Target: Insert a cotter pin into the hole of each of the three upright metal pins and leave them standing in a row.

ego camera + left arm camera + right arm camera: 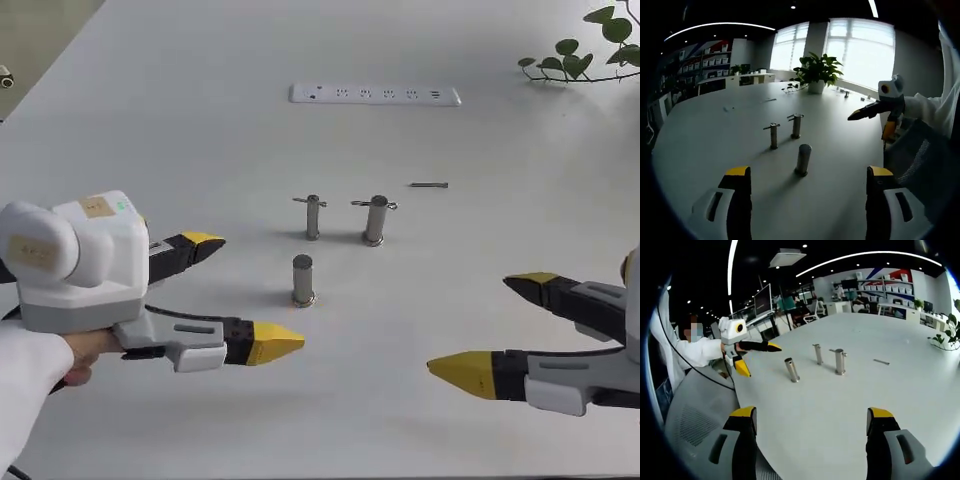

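At the centre of the white surface (130, 130) stood three upright metal pins. The left rear pin (313, 217) and the right rear pin (376, 220) were each crossed near the top by an inserted cotter pin (360, 204). The front pin (303, 280), at 6 o'clock of the left rear pin, was bare. A loose cotter pin (428, 185) lay at 2 o'clock of the right rear pin. The left gripper (261, 291), at 9 o'clock of the front pin, and the right gripper (468, 324), at 4 o'clock, hovered with fingers wide, holding nothing.
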